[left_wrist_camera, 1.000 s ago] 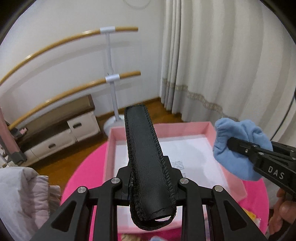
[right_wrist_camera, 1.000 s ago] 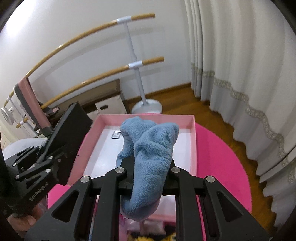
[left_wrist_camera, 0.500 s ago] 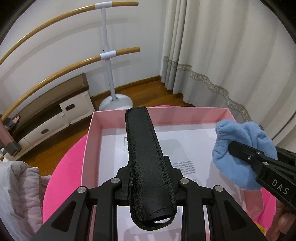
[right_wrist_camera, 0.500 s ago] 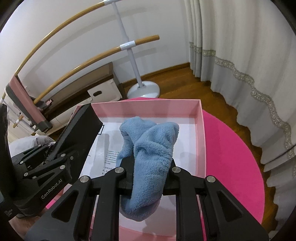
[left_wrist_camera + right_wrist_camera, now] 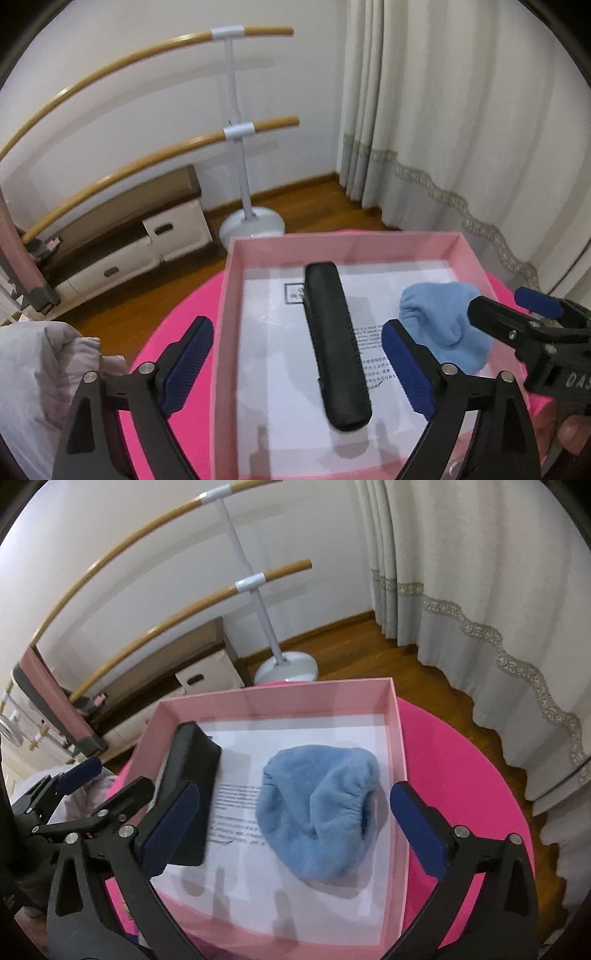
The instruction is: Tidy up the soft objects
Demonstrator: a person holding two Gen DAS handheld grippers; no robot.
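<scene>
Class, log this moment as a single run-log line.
left gripper: open, empty | right gripper: open, empty | black case: in pink box | blue fleece: in box, apart from case

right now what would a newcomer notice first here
The pink box on the pink table grabs the eye first. A fluffy blue cloth lies on its right side, a black case toward the left, and both grippers' blue-padded jaws stand wide open above them.
</scene>
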